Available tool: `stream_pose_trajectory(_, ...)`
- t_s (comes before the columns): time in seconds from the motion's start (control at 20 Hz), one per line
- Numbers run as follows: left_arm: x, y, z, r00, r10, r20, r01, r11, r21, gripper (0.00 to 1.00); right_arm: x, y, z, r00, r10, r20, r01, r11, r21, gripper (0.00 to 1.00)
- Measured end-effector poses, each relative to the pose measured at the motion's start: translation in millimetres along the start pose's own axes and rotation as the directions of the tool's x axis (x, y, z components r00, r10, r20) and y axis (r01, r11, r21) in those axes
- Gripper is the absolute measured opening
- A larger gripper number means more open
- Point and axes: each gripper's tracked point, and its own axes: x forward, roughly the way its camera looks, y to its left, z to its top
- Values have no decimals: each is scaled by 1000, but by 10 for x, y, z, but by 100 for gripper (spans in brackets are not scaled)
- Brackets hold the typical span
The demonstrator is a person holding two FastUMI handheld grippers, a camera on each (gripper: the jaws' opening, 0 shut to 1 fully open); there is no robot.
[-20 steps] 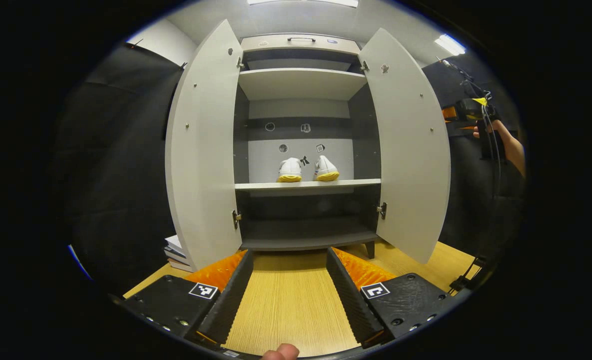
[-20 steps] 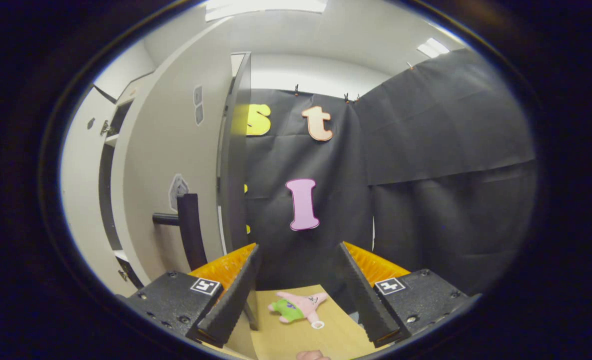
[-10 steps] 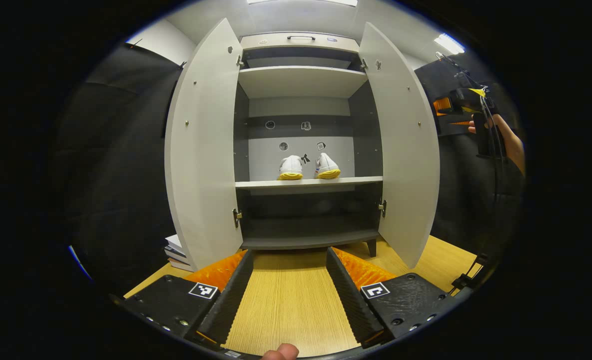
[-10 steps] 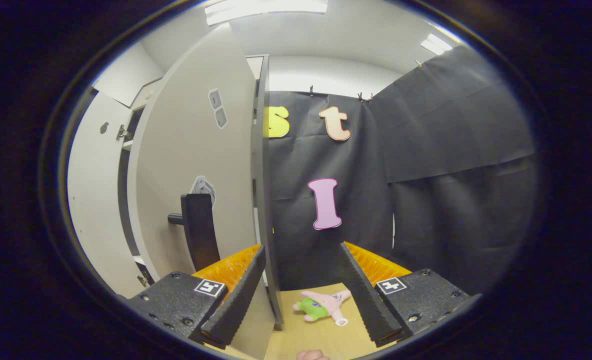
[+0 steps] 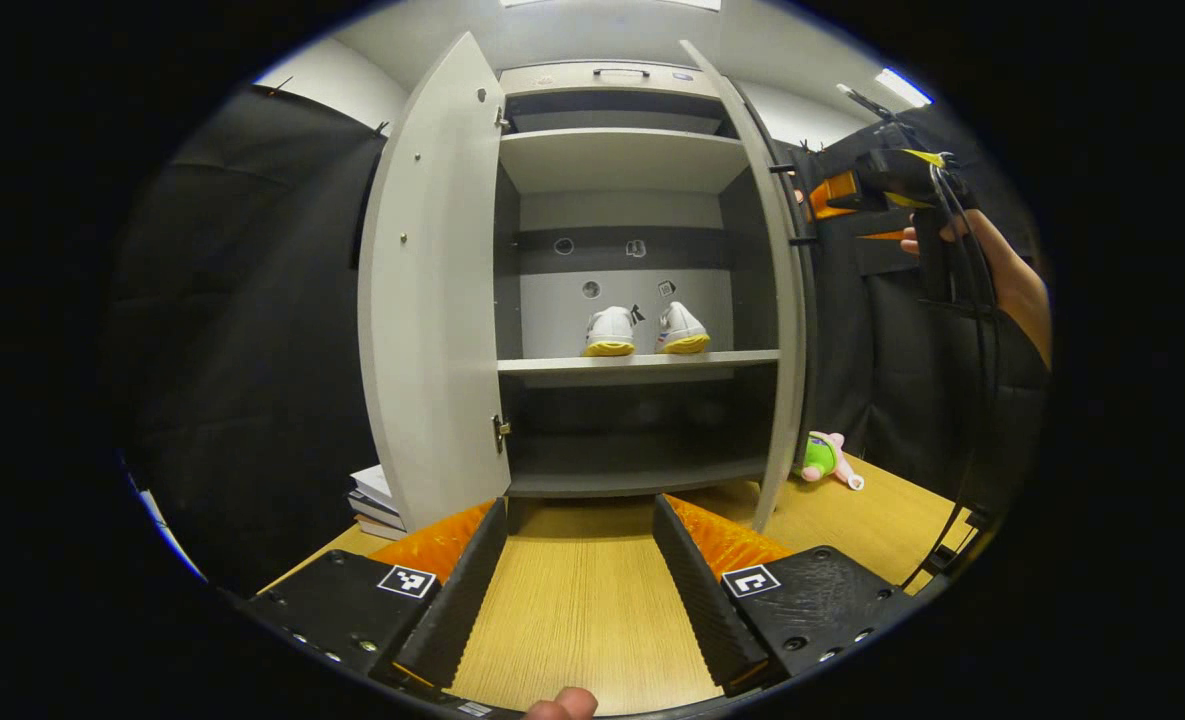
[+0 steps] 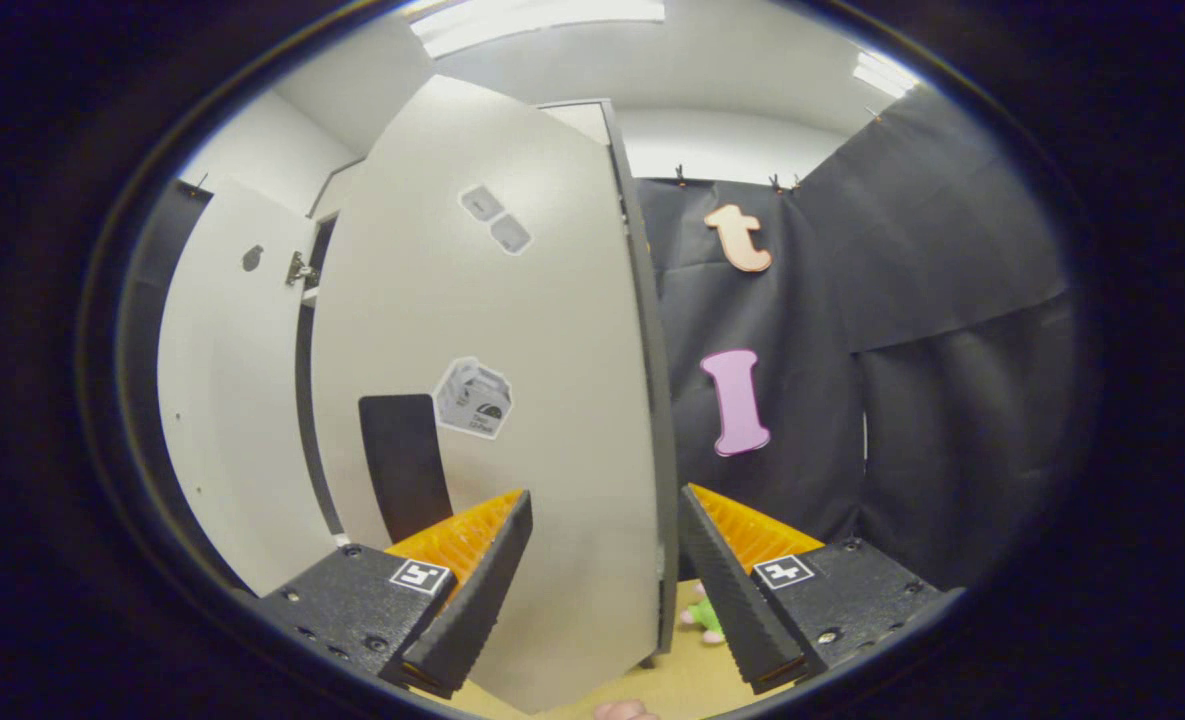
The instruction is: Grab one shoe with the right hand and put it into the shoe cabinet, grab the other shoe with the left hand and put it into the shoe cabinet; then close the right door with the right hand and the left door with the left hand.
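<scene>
Two white shoes with yellow soles (image 5: pixel 610 332) (image 5: pixel 682 330) stand side by side on the middle shelf of the grey shoe cabinet (image 5: pixel 622 160). Its left door (image 5: pixel 432 300) is wide open. Its right door (image 5: pixel 780 300) appears edge-on, half swung in. My left gripper (image 5: pixel 577 560) hangs open over the wooden table, well back from the cabinet. A hand holds my right gripper (image 5: pixel 832 195) just outside the right door. In the right gripper view the right door's outer face (image 6: pixel 532 400) and black handle (image 6: pixel 404 465) are close; my right gripper (image 6: pixel 602 560) is open, straddling the door's free edge.
A pink and green plush toy (image 5: pixel 820 458) lies on the table right of the cabinet, also seen low down as the plush toy (image 6: pixel 702 615). A stack of books (image 5: pixel 372 495) sits by the left door's foot. Black cloth walls surround the booth.
The right door has swung inward from wide open to roughly edge-on. My right gripper has moved left along with it. My left gripper has barely moved and stays open.
</scene>
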Motion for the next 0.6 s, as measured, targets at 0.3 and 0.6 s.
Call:
stream_pose_trajectory(0.3,-11,170,-64,999,50,-19,-50,998,-26,88,379,357,141,999,16,39,-16,1000,-10,95)
stream_pose_trajectory(0.6,17,142,-33,999,39,-10,-39,999,-22,88,330,345,235,999,14,53,-10,998,-63,96)
